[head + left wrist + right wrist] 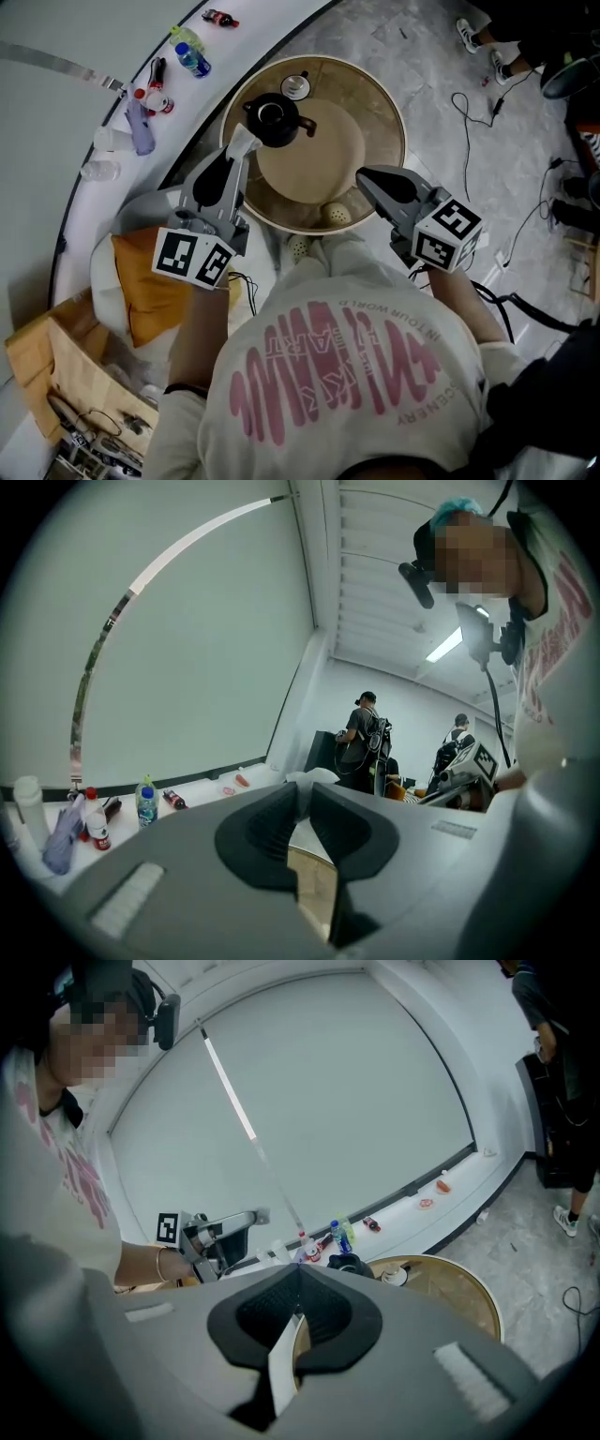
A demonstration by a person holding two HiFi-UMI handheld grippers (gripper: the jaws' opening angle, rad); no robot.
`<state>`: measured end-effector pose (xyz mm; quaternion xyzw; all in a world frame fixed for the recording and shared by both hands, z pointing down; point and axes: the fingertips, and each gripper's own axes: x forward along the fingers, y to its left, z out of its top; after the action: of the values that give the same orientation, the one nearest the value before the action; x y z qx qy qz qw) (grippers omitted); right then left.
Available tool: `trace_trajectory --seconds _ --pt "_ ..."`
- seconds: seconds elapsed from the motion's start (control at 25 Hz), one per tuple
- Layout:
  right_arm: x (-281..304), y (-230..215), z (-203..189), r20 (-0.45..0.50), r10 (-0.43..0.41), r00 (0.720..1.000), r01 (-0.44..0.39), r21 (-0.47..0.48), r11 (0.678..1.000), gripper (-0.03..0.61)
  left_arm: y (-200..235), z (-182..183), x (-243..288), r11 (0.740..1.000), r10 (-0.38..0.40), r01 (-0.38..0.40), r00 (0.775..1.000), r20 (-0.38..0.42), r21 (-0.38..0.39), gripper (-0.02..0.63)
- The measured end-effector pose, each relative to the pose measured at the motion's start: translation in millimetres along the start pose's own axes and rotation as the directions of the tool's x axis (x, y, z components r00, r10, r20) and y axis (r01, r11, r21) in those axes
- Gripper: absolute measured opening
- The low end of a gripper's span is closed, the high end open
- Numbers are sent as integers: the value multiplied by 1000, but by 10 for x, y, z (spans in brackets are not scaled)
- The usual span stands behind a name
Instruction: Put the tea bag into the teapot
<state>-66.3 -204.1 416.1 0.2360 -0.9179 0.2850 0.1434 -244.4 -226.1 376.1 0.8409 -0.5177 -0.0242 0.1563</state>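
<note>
A black teapot point(272, 117) stands uncovered at the far left of a round wooden table point(384, 112), with its lid point(295, 86) lying just behind it. My left gripper point(246, 141) is raised right beside the pot on its near side. Its jaws are nearly together on a small white tea bag point(247, 134), which shows crumpled at the jaw tips point(304, 778). My right gripper point(362, 178) hovers over the table's near right rim with its tips together. A pale strip shows in its slit; I cannot tell what it is. The right gripper view shows the teapot point(349, 1265) beyond the tips.
Two pale round objects point(337, 214) point(298, 247) sit at the table's near edge. Bottles point(192, 58) and small items line the curved white ledge. An orange cushion point(155, 281) and a paper bag point(56, 366) lie at left. Cables point(469, 122) cross the floor. People point(361, 733) stand farther off.
</note>
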Motion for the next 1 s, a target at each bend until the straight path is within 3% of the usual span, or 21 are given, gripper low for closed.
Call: trace_trajectory --seconds 0.44,0.76,1.0 --pt "-134 -698 -28 -21 7 1000 -5 86 996 6 325 -665 686 995 95 -91 986 -139 40 57" --pt "-325 -1162 -93 -27 -37 999 40 130 991 6 603 -1163 985 984 175 -160 948 -265 77 57" --pt "-389 -1386 -150 -38 -41 998 47 151 987 6 738 -1514 1113 975 222 -215 904 -365 58 57"
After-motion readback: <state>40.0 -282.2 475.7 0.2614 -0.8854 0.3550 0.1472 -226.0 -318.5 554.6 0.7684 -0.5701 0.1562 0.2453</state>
